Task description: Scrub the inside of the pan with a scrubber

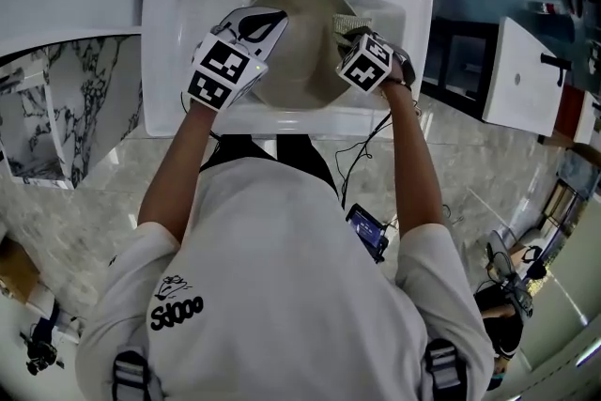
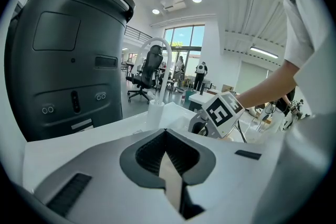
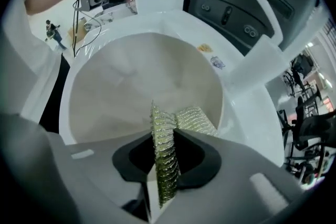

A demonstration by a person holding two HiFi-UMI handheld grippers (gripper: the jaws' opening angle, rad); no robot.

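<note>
Woven green-gold scrubber, judged soft and light, is pinched by 1 edge in the closed right gripper, over the near wall of the pan. Beige and smooth inside, the pan sits in the white sink; the left gripper is clamped on its thin rim, a sound hold on a stiff, likely slippery vessel

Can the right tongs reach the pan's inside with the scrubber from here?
Likely yes: the right tongs grip the scrubber just over the open pan, with nothing between. The left tongs clamp its rim, off to the side.
</note>
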